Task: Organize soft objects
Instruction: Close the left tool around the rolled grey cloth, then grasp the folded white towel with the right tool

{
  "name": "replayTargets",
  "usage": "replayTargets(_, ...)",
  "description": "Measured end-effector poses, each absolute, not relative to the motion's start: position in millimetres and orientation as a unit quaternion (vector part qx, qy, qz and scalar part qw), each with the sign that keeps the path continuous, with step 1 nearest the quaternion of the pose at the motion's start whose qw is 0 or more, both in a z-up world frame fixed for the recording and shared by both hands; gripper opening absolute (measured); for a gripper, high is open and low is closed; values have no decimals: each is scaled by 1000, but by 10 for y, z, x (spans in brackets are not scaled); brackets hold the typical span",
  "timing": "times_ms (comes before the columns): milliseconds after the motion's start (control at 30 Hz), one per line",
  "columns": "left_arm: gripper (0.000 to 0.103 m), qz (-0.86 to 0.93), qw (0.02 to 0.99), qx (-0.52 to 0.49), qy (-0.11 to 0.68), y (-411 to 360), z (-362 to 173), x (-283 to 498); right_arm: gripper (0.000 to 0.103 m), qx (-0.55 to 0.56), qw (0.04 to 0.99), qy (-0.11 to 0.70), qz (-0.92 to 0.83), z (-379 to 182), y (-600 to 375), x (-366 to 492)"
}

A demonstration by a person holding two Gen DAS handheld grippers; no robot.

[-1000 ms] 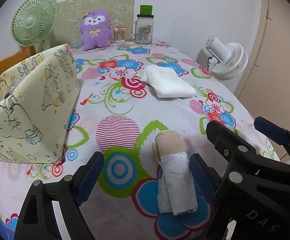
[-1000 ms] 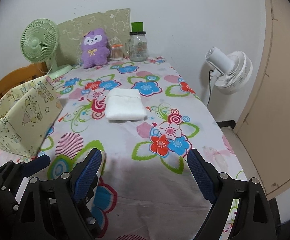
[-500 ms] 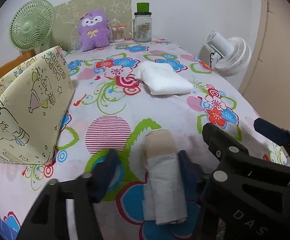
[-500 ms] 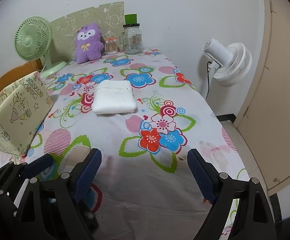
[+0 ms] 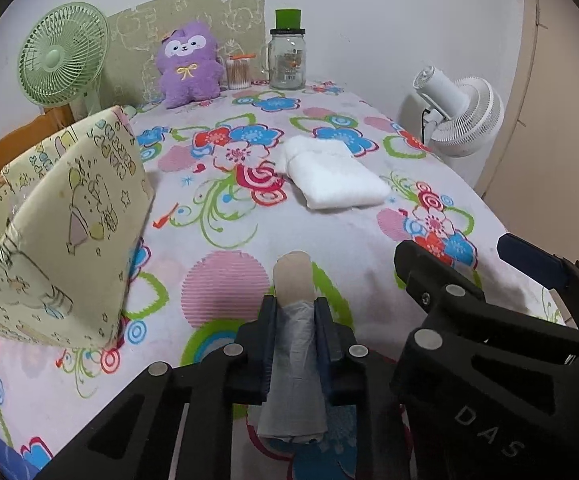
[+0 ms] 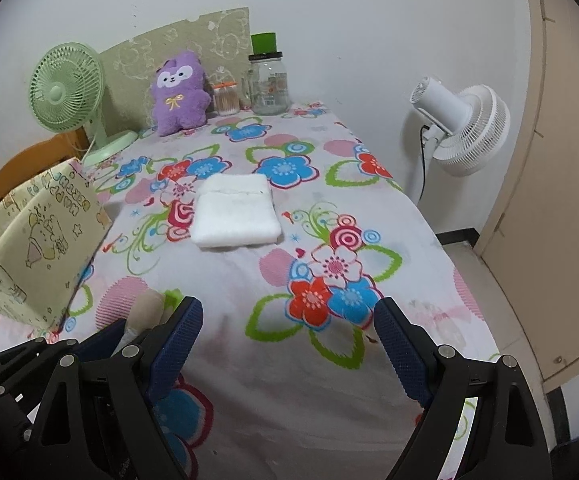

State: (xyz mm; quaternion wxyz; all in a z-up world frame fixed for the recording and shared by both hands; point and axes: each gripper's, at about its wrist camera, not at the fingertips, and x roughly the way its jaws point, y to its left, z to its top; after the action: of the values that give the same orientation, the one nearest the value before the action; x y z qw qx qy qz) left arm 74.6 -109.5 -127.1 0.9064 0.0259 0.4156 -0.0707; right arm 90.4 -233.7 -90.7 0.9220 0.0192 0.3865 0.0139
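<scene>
The left tongs [image 5: 295,334] have just been closing and now stand clamped on a rolled cloth bundle [image 5: 294,368], one blue pad pressed against each long side. The bundle is grey-white along most of its length with a beige end [image 5: 292,276] that pokes out past the fingertips, away from the camera; its near end sticks out behind the pads. It lies lengthwise between the fingers, over the flowered cloth of the surface [image 5: 329,236]; whether it rests on the cloth or is lifted just clear of it is hard to judge from this angle.

The right tongs [image 6: 289,328] are spread wide apart with nothing between them, hovering over the surface just to the right of the left tongs. From the right wrist view only the beige end of the bundle [image 6: 147,306] shows, beside the left finger.

A folded white towel [image 5: 333,178] lies flat further up the surface, well apart from both tongs. A yellow-green fabric bin [image 5: 61,240] printed with cartoon figures stands to the left of the bundle, near it but not touching.
</scene>
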Motion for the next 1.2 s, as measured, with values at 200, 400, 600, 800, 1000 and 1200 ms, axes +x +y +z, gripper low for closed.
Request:
replayTargets(200, 16, -66, 910, 22, 408, -1063, -1171, 827, 90, 15, 924, 380, 22, -804, -2291, 1014)
replayTargets(400, 15, -63, 912, 19, 404, -1043, -1072, 958, 90, 17, 925, 378, 27, -718, -2275, 1149)
replayTargets(600, 15, -64, 912, 16, 404, -1037, -1013, 1130, 90, 11, 926, 376, 35, -650, -2239, 1305)
replayTargets(800, 15, -58, 913, 11, 404, -1016, -1002, 1293, 90, 13, 922, 384, 38, -658, -2214, 1495)
replayTargets(1000, 15, -56, 911, 10, 409, -987, -1030, 1437, 90, 13, 919, 392, 44, -695, -2166, 1661)
replayTargets(1200, 15, -48, 908, 5, 417, -930, -1072, 1583, 90, 22, 913, 404, 48, -762, -2126, 1822)
